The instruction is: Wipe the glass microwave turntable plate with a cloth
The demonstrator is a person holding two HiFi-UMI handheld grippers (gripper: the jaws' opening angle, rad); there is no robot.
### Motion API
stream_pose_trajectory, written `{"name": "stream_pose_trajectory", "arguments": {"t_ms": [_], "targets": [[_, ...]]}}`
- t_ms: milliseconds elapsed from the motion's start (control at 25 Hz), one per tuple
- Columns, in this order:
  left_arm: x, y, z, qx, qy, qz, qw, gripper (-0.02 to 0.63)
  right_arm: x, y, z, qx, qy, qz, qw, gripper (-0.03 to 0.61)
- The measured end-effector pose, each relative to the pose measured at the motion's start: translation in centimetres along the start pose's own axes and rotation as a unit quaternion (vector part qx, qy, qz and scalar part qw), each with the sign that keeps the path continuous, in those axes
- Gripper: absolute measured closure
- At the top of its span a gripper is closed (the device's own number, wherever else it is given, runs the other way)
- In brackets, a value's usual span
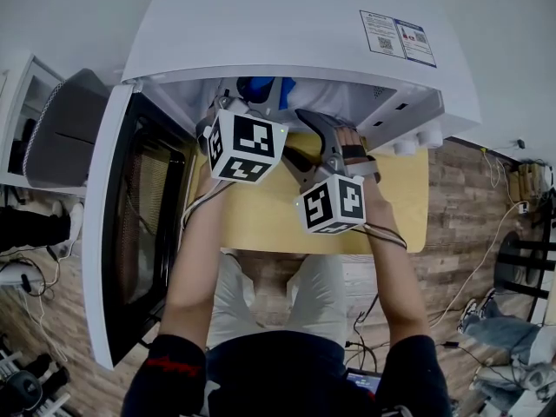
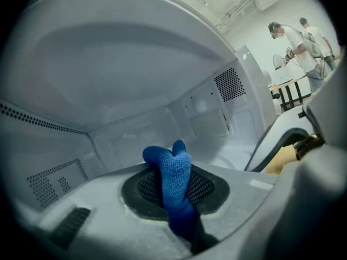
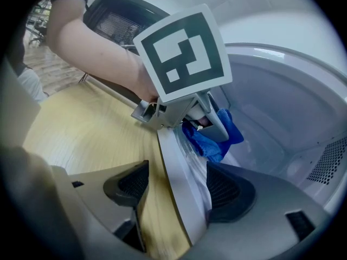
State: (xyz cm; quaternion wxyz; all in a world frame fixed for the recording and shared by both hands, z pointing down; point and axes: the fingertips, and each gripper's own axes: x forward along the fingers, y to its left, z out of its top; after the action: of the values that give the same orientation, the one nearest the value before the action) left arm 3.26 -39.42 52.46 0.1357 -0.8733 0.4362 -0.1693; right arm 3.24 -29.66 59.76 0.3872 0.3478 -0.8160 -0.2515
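My right gripper (image 3: 179,191) is shut on the glass turntable plate (image 3: 174,156), which stands edge-on between the two pads in front of the white microwave (image 1: 287,24). A blue cloth (image 2: 176,180) is pinched in my left gripper (image 2: 176,199), which is shut on it. In the right gripper view the blue cloth (image 3: 212,137) presses on the plate's far face, under the left gripper's marker cube (image 3: 183,53). From the head view both marker cubes, left (image 1: 246,146) and right (image 1: 333,202), sit at the microwave's mouth; the cloth (image 1: 256,88) shows just inside.
The microwave door (image 1: 130,224) hangs open at the left. A yellow wooden table (image 1: 261,220) lies under the grippers. The left gripper view looks into the white microwave cavity (image 2: 135,91). Two people (image 2: 301,42) stand far off at the right.
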Motion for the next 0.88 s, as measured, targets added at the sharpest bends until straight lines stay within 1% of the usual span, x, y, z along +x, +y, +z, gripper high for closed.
{"name": "stream_pose_trajectory", "arguments": {"t_ms": [120,240,400,560,880], "targets": [[0.4,-0.7,0.4,0.005,-0.003,-0.010,0.9999,0.549,0.0,0.0,0.0,-0.001,0.000,0.000,1.000,0.285],[0.8,-1.5,0.9,0.002,-0.006,-0.022,0.9997,0.549,0.0,0.0,0.0,0.000,0.001,0.000,1.000,0.285],[1.1,-2.1,1.3,0.011,-0.005,-0.028,0.9995,0.548,0.0,0.0,0.0,0.000,0.000,0.000,1.000,0.285],[1.2,-2.7,1.8,0.010,-0.010,-0.039,0.9991,0.549,0.0,0.0,0.0,0.000,0.002,-0.001,1.000,0.285],[1.0,-3.3,2.3,0.026,-0.014,-0.041,0.9987,0.548,0.0,0.0,0.0,0.001,0.004,0.001,1.000,0.285]]}}
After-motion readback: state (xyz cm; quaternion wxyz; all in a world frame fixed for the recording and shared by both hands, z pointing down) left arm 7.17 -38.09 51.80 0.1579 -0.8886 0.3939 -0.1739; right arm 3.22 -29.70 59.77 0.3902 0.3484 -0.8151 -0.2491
